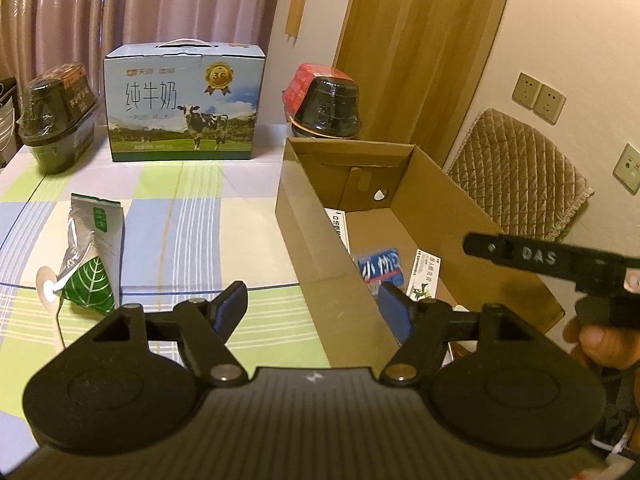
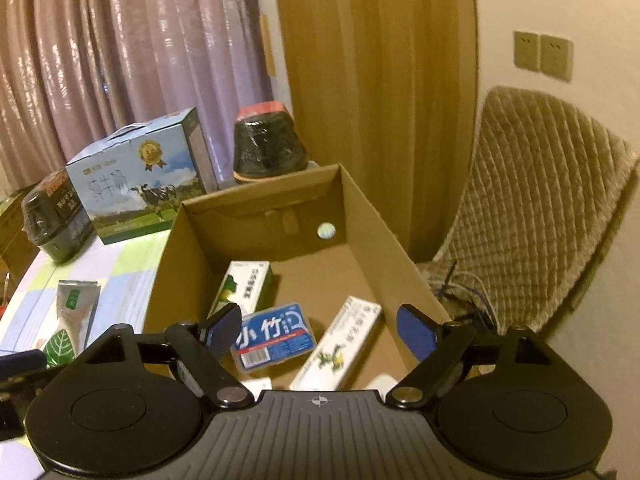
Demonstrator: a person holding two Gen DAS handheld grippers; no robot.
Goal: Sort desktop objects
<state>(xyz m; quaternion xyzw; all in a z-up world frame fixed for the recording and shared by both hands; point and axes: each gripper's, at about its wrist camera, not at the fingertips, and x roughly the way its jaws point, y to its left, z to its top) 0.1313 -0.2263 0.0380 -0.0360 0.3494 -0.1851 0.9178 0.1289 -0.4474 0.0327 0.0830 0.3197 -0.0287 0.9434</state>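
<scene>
Pouch (image 1: pixel 90 256) of silver foil with a green leaf on it lies on the table, left of the cardboard box (image 1: pixel 320 264), and it looks like the next thing to sort. I think it is light, soft and crinkly, and its shiny skin may slip, so the flat top edge seems the best place to pinch. The left gripper (image 1: pixel 312 312) is over the box's near wall with its jaws apart and nothing in them. The right gripper (image 2: pixel 320 332) is over the inside of the box, jaws apart and empty too. In the box lie a blue case (image 2: pixel 274 336) and two white and green cartons (image 2: pixel 244 286) (image 2: pixel 340 346). The table wears a checked cloth (image 1: pixel 192 232). Behind are a milk carton with a cow (image 1: pixel 182 104), wrapped dark bowls (image 1: pixel 326 104), a pink curtain and a padded chair.
</scene>
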